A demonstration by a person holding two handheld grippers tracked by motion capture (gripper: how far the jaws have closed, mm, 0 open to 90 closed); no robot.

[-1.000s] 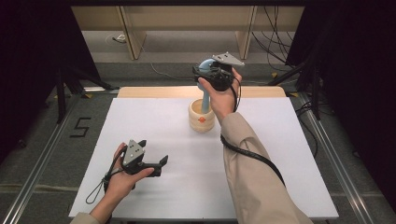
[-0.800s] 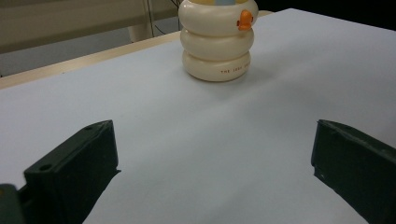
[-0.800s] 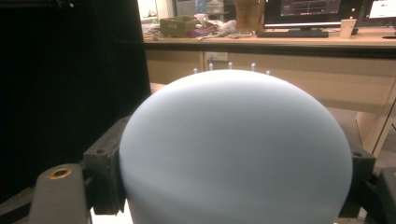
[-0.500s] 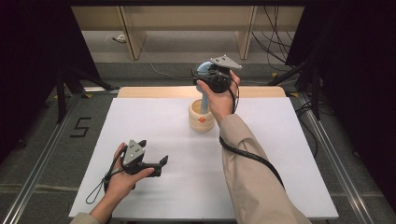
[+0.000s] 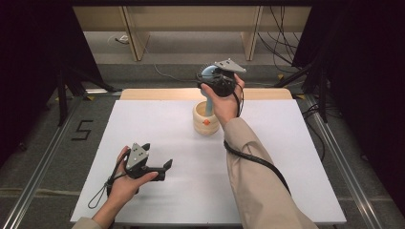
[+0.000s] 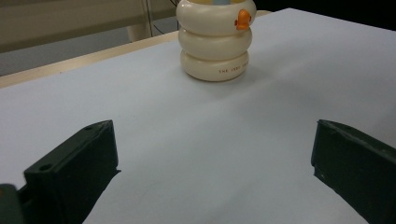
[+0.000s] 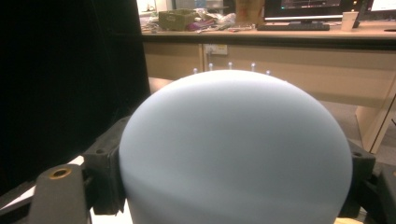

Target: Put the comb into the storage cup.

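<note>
A cream ringed holder (image 5: 205, 123) with a small orange mark stands at the back middle of the white table; in the left gripper view the holder (image 6: 215, 42) is straight ahead. A pale blue brush (image 5: 207, 73) with a round head rises from it, and its handle reaches down into the holder's mouth. My right gripper (image 5: 210, 80) is shut on that head, which bulks large as the brush (image 7: 233, 149) between the black jaws in the right gripper view. My left gripper (image 5: 157, 155) rests low at the front left, open, with bare table between its jaws (image 6: 215, 158).
The white table (image 5: 286, 167) has a wooden strip along its far edge. Behind it are shelf legs and floor cables (image 5: 282, 28). A "5" mark (image 5: 82, 130) is on the floor at the left. Black curtains flank both sides.
My right gripper has sunk slightly with the brush toward the holder. The left gripper has stayed put.
</note>
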